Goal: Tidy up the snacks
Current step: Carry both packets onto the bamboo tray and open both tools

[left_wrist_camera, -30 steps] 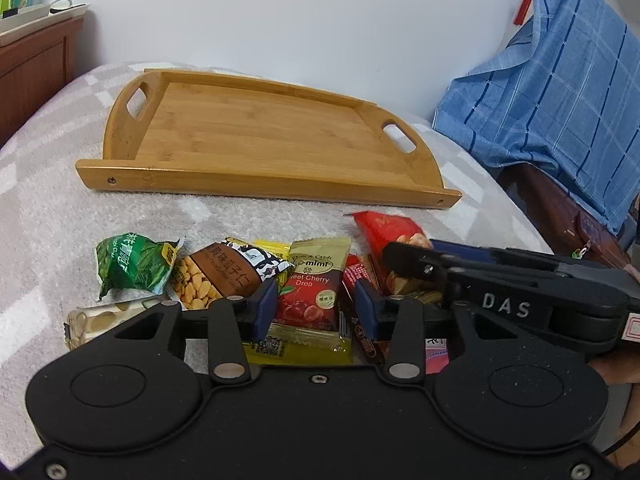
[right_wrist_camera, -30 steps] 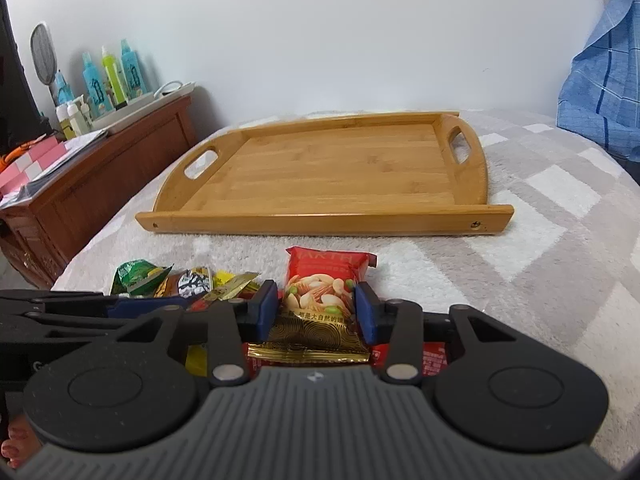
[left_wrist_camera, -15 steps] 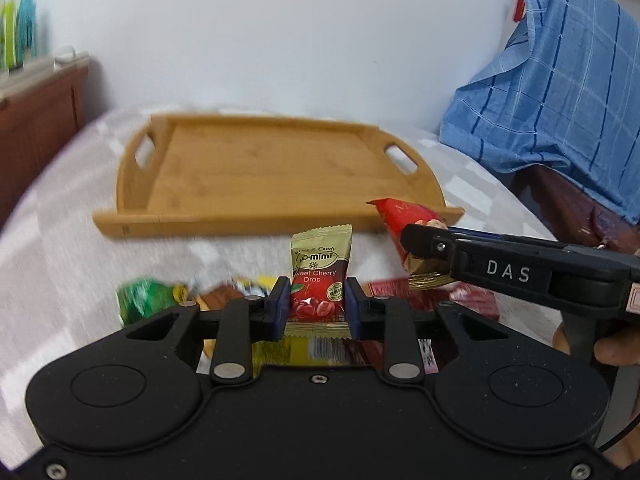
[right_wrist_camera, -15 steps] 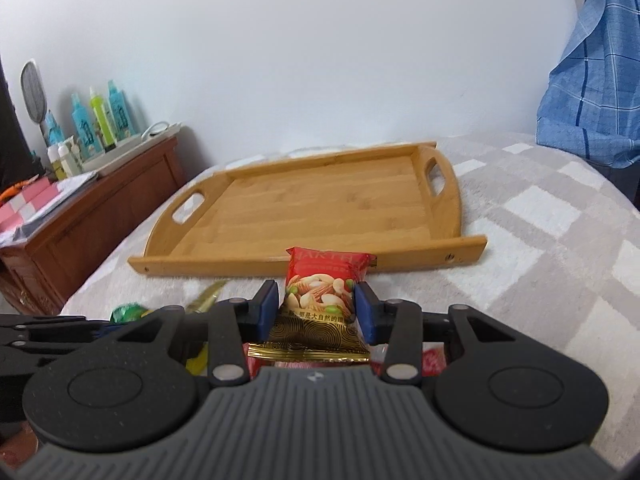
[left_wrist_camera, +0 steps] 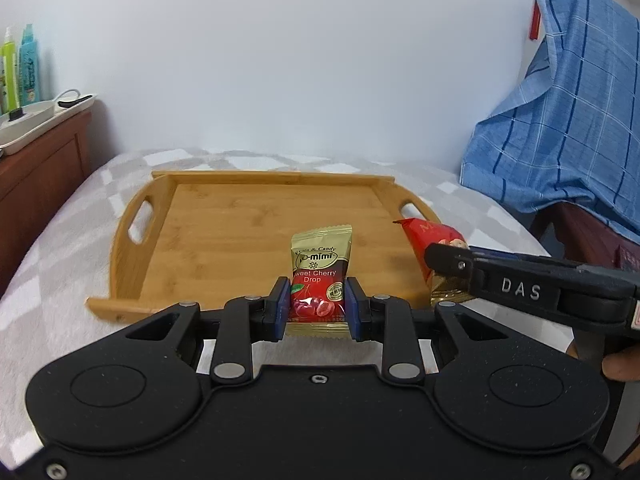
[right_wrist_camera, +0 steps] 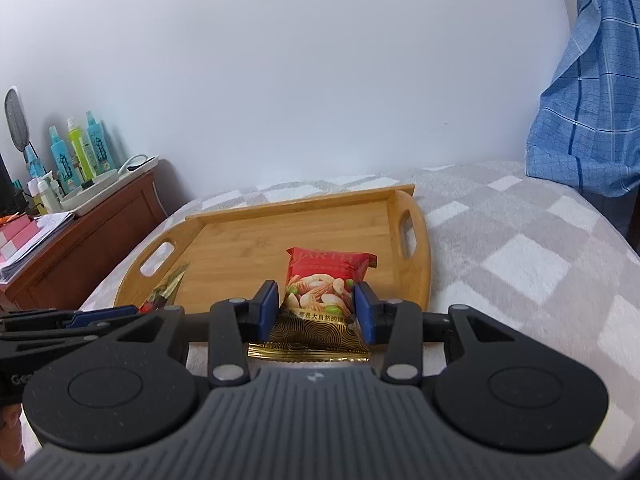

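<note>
My left gripper (left_wrist_camera: 316,304) is shut on a gold and red cherry drop candy packet (left_wrist_camera: 320,276), held upright in the air before the bamboo tray (left_wrist_camera: 224,240). My right gripper (right_wrist_camera: 316,308) is shut on a red and gold mixed nuts packet (right_wrist_camera: 320,292), also lifted, with the tray (right_wrist_camera: 280,236) just beyond it. In the left wrist view the right gripper (left_wrist_camera: 440,258) reaches in from the right with the nuts packet (left_wrist_camera: 428,240). In the right wrist view the left gripper (right_wrist_camera: 136,312) comes in at the left with the candy packet (right_wrist_camera: 166,288) seen edge-on. The tray holds nothing.
The tray lies on a grey and white checked blanket (right_wrist_camera: 520,264). A wooden cabinet (right_wrist_camera: 92,252) with bottles (right_wrist_camera: 76,156) and a white tray stands at the left. A blue checked cloth (left_wrist_camera: 560,128) hangs over furniture at the right. A fingertip (left_wrist_camera: 620,368) shows at the right edge.
Both grippers rose from the snack pile with their packets and moved toward the tray. The left jaws closed on the candy packet. The other snacks on the blanket dropped out of view.
</note>
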Action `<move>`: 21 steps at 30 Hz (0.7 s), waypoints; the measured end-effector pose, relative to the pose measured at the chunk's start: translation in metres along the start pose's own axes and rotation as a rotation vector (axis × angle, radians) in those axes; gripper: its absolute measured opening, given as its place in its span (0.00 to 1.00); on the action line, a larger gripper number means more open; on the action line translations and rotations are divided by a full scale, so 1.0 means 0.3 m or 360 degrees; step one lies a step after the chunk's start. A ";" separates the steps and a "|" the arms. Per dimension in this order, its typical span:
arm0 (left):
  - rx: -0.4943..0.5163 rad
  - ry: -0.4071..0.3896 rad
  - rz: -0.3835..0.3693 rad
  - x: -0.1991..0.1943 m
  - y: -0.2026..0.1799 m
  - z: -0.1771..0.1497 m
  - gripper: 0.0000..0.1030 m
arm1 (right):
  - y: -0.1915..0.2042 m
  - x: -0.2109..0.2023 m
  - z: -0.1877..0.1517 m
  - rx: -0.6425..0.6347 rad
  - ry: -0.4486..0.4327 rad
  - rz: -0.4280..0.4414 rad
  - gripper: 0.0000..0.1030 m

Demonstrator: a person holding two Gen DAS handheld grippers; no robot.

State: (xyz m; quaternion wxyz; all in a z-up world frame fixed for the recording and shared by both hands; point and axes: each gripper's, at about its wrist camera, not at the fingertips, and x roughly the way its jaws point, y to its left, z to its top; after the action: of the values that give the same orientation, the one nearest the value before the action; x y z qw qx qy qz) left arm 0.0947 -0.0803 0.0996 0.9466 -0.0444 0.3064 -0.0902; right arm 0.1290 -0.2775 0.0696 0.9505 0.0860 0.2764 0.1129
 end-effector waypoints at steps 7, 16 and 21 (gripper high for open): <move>-0.0102 0.0065 -0.0013 0.136 0.007 0.091 0.26 | -0.051 0.091 0.050 0.0017 0.0055 0.0046 0.44; -0.0129 0.0171 -0.0012 0.284 -0.021 0.104 0.26 | -0.074 0.195 0.061 -0.0047 0.0141 0.0048 0.45; -0.0127 0.0214 -0.0003 0.337 -0.039 0.095 0.26 | -0.100 0.226 0.064 -0.0088 0.0198 0.0037 0.45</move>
State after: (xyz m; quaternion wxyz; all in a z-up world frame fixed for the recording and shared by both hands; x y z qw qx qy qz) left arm 0.1901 -0.1109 0.0665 0.9212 -0.0762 0.3727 -0.0817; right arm 0.2003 -0.2906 0.0444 0.9321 0.0559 0.3307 0.1367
